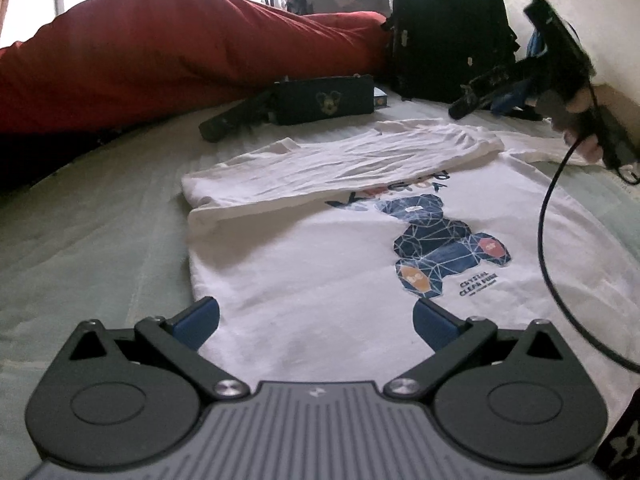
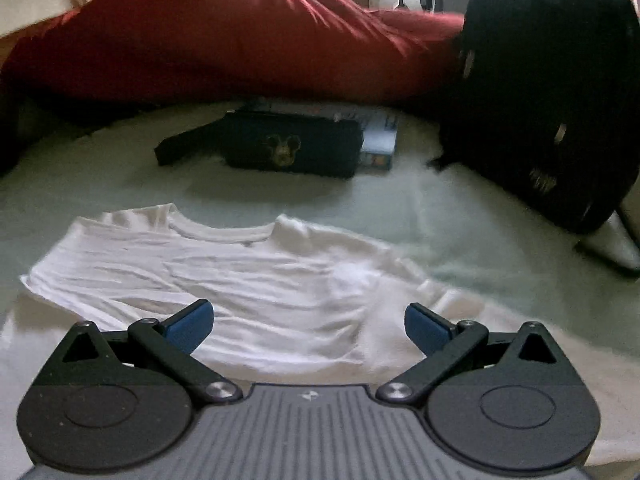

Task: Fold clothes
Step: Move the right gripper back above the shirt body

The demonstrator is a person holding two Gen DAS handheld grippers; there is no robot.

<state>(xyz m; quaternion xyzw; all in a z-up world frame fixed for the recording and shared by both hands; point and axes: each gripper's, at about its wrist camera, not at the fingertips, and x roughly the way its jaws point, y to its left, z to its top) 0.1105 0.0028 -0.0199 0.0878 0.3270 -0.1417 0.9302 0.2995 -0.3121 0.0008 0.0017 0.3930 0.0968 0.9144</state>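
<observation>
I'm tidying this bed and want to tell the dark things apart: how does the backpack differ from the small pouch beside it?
The backpack stands upright against the wall; the pouch lies low on the bed. The backpack is far bigger than the pouch. The pouch bears a mouse-head emblem; the backpack shows only small pale fittings. Both are dark and sit beyond the white T-shirt, in front of the red blanket.

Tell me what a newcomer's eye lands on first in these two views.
First, the white T-shirt spread on the pale green bed, its blue geometric bear print facing up and one side already folded over. Behind it lies a big red cushion, with a black backpack to its right. Both grippers, left and right, hang open over the shirt.
</observation>
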